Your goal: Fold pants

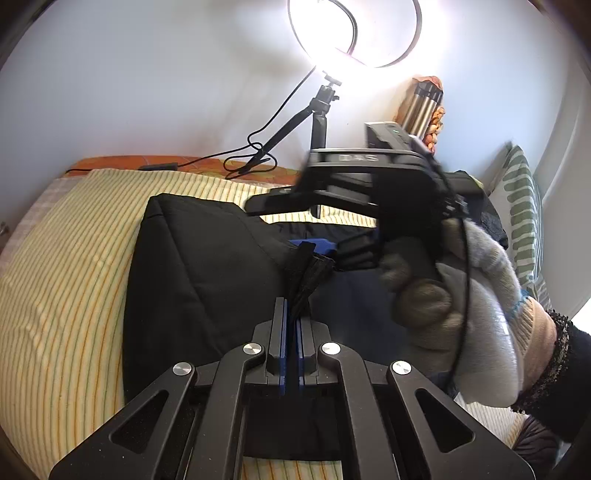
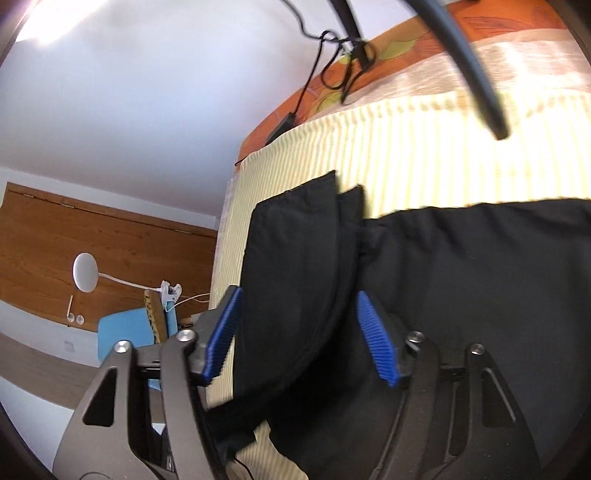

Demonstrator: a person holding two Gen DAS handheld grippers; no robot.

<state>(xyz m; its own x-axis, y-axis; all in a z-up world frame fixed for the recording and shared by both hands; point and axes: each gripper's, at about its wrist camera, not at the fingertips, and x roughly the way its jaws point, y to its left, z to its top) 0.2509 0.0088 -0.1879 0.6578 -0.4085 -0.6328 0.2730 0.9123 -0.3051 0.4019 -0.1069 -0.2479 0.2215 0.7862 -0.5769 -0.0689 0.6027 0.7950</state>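
Black pants (image 1: 207,266) lie folded over on a bed with a yellow striped cover (image 1: 74,258). My left gripper (image 1: 292,302) is shut on a bunched edge of the pants, which sticks up from between its blue pads. My right gripper (image 2: 299,295) is open, its blue pads (image 2: 375,338) standing on either side of a folded ridge of the pants (image 2: 295,258) without closing on it. In the left wrist view the right gripper (image 1: 332,247) shows just beyond the pinched fabric, held by a gloved hand (image 1: 461,302).
A ring light (image 1: 354,29) on a small tripod (image 1: 317,110) stands at the far bed edge, its cable (image 1: 229,162) trailing over an orange sheet (image 2: 369,59). A striped pillow (image 1: 524,206) lies at the right. Beyond the bed are a wooden wall panel (image 2: 74,240), a white lamp (image 2: 85,272) and a blue chair (image 2: 122,332).
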